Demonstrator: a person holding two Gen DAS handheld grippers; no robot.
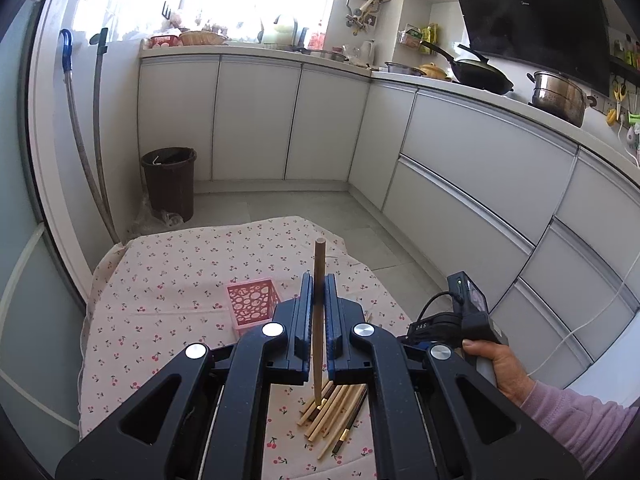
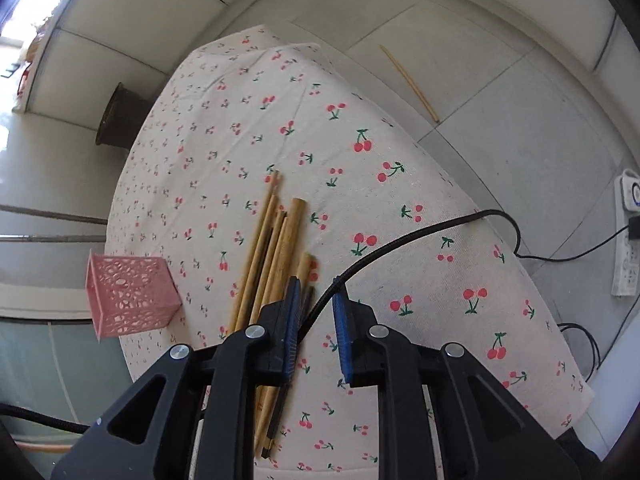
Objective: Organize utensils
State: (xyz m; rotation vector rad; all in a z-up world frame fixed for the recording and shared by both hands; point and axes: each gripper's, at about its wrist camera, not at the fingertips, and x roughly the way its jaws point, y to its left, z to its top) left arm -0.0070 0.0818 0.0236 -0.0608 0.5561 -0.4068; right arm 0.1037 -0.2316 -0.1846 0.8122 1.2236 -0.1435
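Between left gripper (image 1: 319, 292) pads, wooden chopstick (image 1: 319, 320) standing upright, jaws clenching it at mid-length, lower tip hanging over chopstick pile (image 2: 272, 280) on cherry-print cloth (image 2: 400, 208). Right gripper (image 2: 316, 300) hovering over pile's near end, jaws parted, gripping nothing, black cable (image 2: 400, 240) crossing gap. Pink basket (image 1: 253, 300) sitting beside pile. Stray chopstick (image 2: 408, 82) lying on floor (image 2: 520, 140). Person's hand (image 1: 500, 368) gripping right handle.
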